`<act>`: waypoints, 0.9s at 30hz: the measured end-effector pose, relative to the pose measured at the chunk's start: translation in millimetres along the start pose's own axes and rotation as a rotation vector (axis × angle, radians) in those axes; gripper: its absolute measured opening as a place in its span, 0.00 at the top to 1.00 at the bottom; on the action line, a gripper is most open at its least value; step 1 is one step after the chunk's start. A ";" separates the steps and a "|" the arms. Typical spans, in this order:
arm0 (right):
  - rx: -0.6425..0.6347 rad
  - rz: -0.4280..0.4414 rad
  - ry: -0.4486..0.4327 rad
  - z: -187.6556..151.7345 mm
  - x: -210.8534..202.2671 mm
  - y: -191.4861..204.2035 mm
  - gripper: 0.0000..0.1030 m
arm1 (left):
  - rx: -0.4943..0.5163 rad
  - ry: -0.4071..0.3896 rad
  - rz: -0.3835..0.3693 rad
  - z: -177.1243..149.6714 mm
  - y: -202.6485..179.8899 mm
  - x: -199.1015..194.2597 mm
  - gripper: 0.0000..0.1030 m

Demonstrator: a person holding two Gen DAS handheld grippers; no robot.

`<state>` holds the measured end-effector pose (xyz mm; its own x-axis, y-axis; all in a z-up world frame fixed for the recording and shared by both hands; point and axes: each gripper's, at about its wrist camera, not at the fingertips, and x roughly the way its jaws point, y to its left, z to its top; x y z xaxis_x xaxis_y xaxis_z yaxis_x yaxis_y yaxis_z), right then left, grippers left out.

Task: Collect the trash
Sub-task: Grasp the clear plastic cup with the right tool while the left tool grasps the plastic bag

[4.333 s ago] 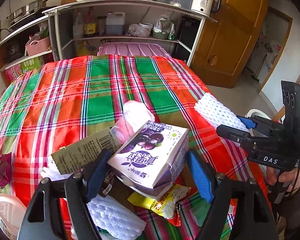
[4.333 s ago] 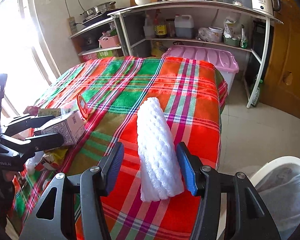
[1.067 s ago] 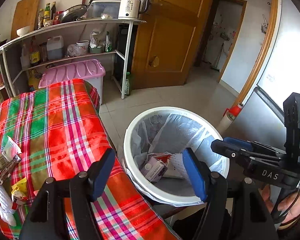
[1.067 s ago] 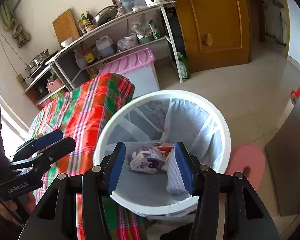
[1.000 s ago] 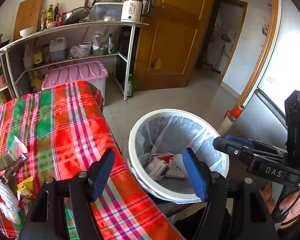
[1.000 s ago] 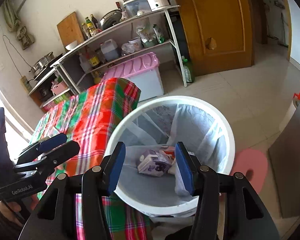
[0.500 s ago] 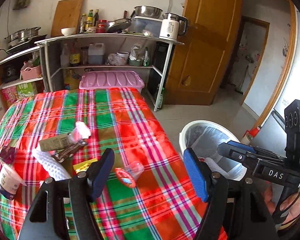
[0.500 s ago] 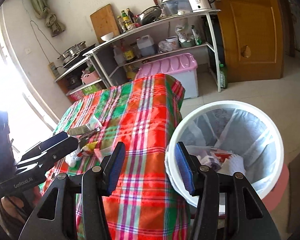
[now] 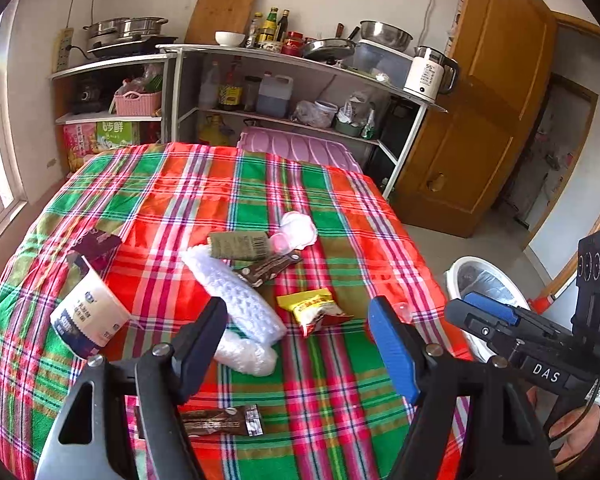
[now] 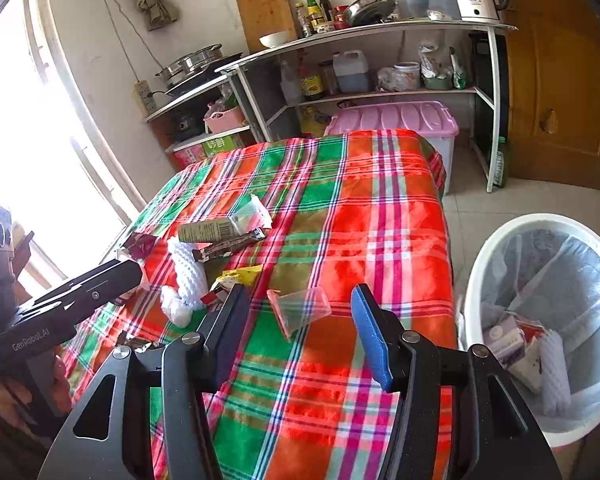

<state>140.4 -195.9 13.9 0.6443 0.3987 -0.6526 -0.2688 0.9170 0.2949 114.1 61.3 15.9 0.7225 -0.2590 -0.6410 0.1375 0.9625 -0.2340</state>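
Observation:
Trash lies on the plaid tablecloth (image 9: 260,184): white foam netting (image 9: 236,300), a yellow snack packet (image 9: 312,308), a paper cup (image 9: 86,320), a green carton (image 9: 238,246), a brown wrapper (image 9: 220,420). A clear plastic cup (image 10: 300,306) lies just ahead of my open, empty right gripper (image 10: 300,332). My left gripper (image 9: 296,340) is open and empty above the table's near part. The white bin (image 10: 548,320) with a liner stands on the floor right of the table and holds a purple carton (image 10: 504,340) and foam netting.
A metal shelf unit (image 9: 300,92) with bottles, pots and a kettle stands behind the table. A pink storage box (image 10: 396,120) sits under it. A wooden door (image 9: 492,120) is at the right. A window (image 10: 40,140) is at the left.
Both grippers have swung from above the bin back toward the table. The purple carton and the foam netting they held earlier now lie in the bin.

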 end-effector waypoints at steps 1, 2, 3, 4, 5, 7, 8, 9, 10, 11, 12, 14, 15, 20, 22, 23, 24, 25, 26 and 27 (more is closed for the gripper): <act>-0.022 -0.005 -0.001 -1.3 4.5 4.8 0.40 | -0.006 0.000 0.008 -1.5 5.1 0.5 0.27; -0.051 -0.017 0.002 -3.1 9.9 10.3 0.38 | -0.016 0.003 0.010 -3.4 11.4 0.5 0.27; -0.073 -0.024 0.003 -4.5 14.0 14.2 0.37 | -0.028 0.005 0.013 -4.9 17.3 1.4 0.27; -0.098 -0.029 0.003 -6.3 18.1 17.9 0.37 | -0.039 0.007 0.014 -6.2 22.3 2.2 0.26; -0.117 -0.040 0.009 -8.2 23.1 21.0 0.36 | -0.048 0.009 0.015 -7.4 27.3 3.7 0.26; -0.121 -0.062 0.028 -10.3 31.7 21.8 0.36 | -0.069 0.019 0.027 -10.0 37.1 6.5 0.25; -0.118 -0.077 0.034 -10.6 36.3 21.1 0.36 | -0.079 0.023 0.031 -11.2 40.8 8.3 0.25; -0.113 -0.090 0.042 -10.4 40.0 19.9 0.36 | -0.088 0.027 0.035 -11.9 44.5 10.1 0.25; -0.110 -0.102 0.053 -10.3 44.5 18.7 0.36 | -0.096 0.032 0.039 -12.0 47.5 12.3 0.25; -0.112 -0.107 0.063 -10.5 48.0 18.7 0.35 | -0.101 0.037 0.037 -12.5 51.0 14.8 0.25; -0.115 -0.110 0.074 -10.9 51.8 18.4 0.35 | -0.106 0.046 0.042 -12.9 53.0 17.6 0.25; -0.125 -0.116 0.087 -12.1 56.5 19.0 0.35 | -0.106 0.059 0.053 -13.4 55.9 23.1 0.24; -0.131 -0.121 0.092 -12.3 59.5 19.5 0.35 | -0.105 0.072 0.053 -14.5 56.7 26.9 0.24; -0.153 -0.167 0.121 -12.8 72.1 21.0 0.35 | -0.108 0.131 0.071 -21.5 57.2 45.3 0.24; -0.165 -0.181 0.116 -13.2 73.4 21.2 0.35 | -0.102 0.142 0.074 -23.1 56.3 49.9 0.24; -0.165 -0.186 0.120 -13.0 74.5 20.2 0.35 | -0.110 0.148 0.074 -23.3 56.7 52.3 0.24; -0.160 -0.181 0.125 -12.5 75.4 18.6 0.35 | -0.117 0.152 0.072 -23.9 57.1 54.6 0.24; -0.152 -0.172 0.131 -11.9 76.3 16.9 0.35 | -0.124 0.153 0.073 -24.2 57.6 56.3 0.24; -0.146 -0.166 0.133 -11.5 77.0 15.3 0.35 | -0.124 0.153 0.077 -24.5 57.6 57.7 0.24; -0.143 -0.166 0.133 -11.0 77.0 14.5 0.35 | -0.121 0.154 0.080 -24.8 57.5 59.1 0.24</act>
<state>178.2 -151.8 -39.8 0.5911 0.2324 -0.7724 -0.2721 0.9589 0.0803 147.9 99.4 -53.5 0.6142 -0.2004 -0.7633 -0.0052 0.9662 -0.2579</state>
